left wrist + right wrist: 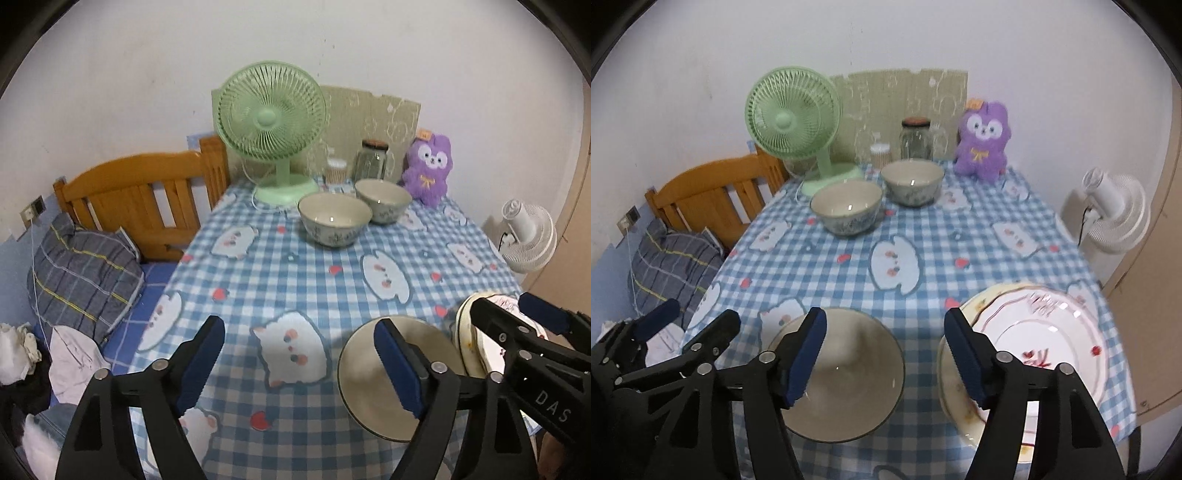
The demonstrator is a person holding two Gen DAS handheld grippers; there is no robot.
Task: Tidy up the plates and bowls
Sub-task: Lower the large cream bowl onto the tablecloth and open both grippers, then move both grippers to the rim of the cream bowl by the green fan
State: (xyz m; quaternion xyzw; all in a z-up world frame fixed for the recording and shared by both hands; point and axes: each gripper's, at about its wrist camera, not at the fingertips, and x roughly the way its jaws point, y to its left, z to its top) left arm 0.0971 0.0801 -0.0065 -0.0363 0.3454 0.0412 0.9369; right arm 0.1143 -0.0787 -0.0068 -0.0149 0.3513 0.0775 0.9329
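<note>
Two patterned bowls stand at the back of the checked tablecloth: one (334, 219) (846, 210) nearer, the other (384, 199) (912, 181) behind it. At the front sits a wide beige bowl (364, 373) (842, 373), with a stack of decorated plates (465, 332) (1034, 339) to its right. My left gripper (301, 363) (689, 321) hangs open above the cloth, left of the beige bowl, holding nothing. Between that bowl and the plates my right gripper (886, 354) (517, 314) is open too, empty, its fingers above both rims.
A green fan (269, 122), a glass jar (371, 160), a small swab tub (336, 171) and a purple plush (426, 166) line the table's back edge. A wooden headboard (140, 199) and pillow (81, 277) lie left. A white fan (1115, 214) stands right.
</note>
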